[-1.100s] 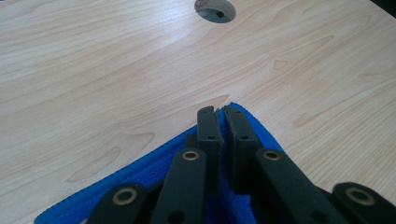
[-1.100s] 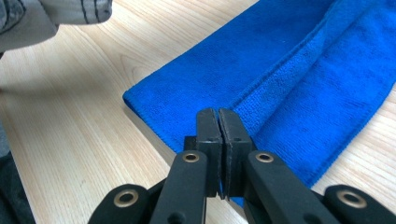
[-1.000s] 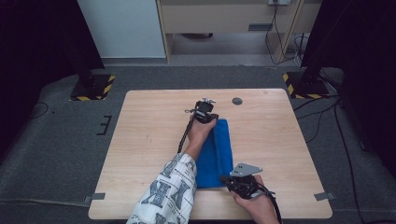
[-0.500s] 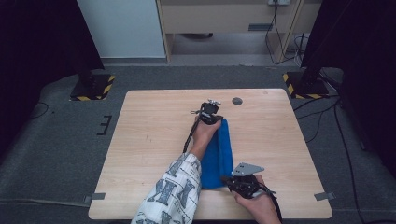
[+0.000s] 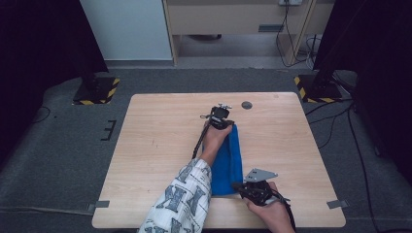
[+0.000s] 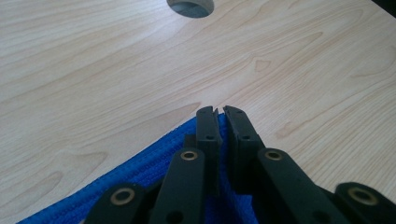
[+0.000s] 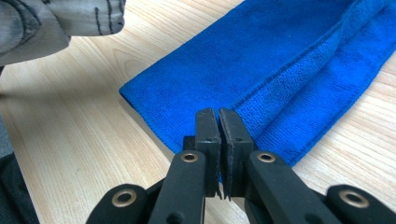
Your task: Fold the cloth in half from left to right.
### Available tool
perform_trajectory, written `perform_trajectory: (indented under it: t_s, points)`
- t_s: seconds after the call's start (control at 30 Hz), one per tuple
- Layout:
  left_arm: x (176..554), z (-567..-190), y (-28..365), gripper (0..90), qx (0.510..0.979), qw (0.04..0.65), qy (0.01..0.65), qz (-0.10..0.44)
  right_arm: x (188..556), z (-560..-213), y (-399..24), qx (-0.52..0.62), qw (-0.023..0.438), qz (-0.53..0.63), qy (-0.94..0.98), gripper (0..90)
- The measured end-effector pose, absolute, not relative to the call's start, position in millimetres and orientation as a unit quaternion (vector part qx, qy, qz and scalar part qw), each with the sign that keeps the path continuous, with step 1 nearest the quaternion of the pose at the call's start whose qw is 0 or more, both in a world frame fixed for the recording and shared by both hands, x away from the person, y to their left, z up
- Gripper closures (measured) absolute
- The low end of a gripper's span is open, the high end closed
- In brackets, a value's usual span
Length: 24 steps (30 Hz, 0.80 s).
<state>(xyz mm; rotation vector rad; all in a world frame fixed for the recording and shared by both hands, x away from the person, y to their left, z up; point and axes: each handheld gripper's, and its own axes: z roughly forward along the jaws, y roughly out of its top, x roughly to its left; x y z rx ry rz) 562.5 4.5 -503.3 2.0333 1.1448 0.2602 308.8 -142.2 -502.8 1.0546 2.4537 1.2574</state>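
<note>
From the high view, a blue cloth (image 5: 228, 160) lies as a long narrow strip on the wooden desk (image 5: 160, 145), a little right of the desk's middle, running from near the far edge back toward the near edge. Broad bare wood opens to the left of the cloth and a narrower band to its right, so both sides are free. A small round grey hole (image 5: 247, 105) sits in the desktop just beyond the cloth's far end — nothing else stands close. The left hand-held gripper (image 5: 221, 118) is at the cloth's far end, its patterned sleeve (image 5: 182, 204) lying across the desk just left of the cloth and covering part of that edge. The right hand-held gripper (image 5: 252, 189) is at the cloth's near end, close to the desk's near edge.

In the left gripper view, the left hand-held gripper (image 6: 220, 114) has its jaws pinched together on the cloth's pointed far corner (image 6: 187, 140), with bare wood ahead and the grey hole (image 6: 190, 5) farther on.

In the right gripper view, the right hand-held gripper (image 7: 218, 116) is clamped on the near hem of the cloth (image 7: 261, 65). The cloth is a deep blue, fine-looped towel fabric — folded lengthwise, one layer's stitched edge running along the top. The sleeve (image 7: 60, 18) hangs beyond the cloth's far-left side.
</note>
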Motion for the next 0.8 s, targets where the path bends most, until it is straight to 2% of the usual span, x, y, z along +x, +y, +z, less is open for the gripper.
perform_trajectory:
  t_s: [0.23, 0.27, 0.57, 0.63, 0.8]
  points:
    - [563.1, -502.5, 0.8, 69.6, 0.787, 0.404, 0.455, 0.102, 310.3, -503.8, -147.0, 0.368, 0.105, 0.420, 0.823, 75.6]
    - [562.3, -501.0, 0.4, 64.1, 0.787, 0.403, 0.455, 0.106, 310.3, -503.9, -147.9, 0.371, 0.110, 0.417, 0.822, 71.6]
    - [542.5, -479.0, 20.2, 37.7, 0.794, 0.408, 0.433, 0.125, 315.9, -506.3, -152.1, 0.390, 0.146, 0.402, 0.815, 32.2]
    - [539.9, -474.3, 30.3, 32.2, 0.795, 0.407, 0.433, 0.123, 317.5, -507.1, -152.1, 0.396, 0.150, 0.401, 0.812, 26.5]
    - [535.7, -470.2, 51.9, 24.9, 0.795, 0.402, 0.438, 0.124, 324.3, -513.9, -151.1, 0.398, 0.157, 0.394, 0.814, 20.2]
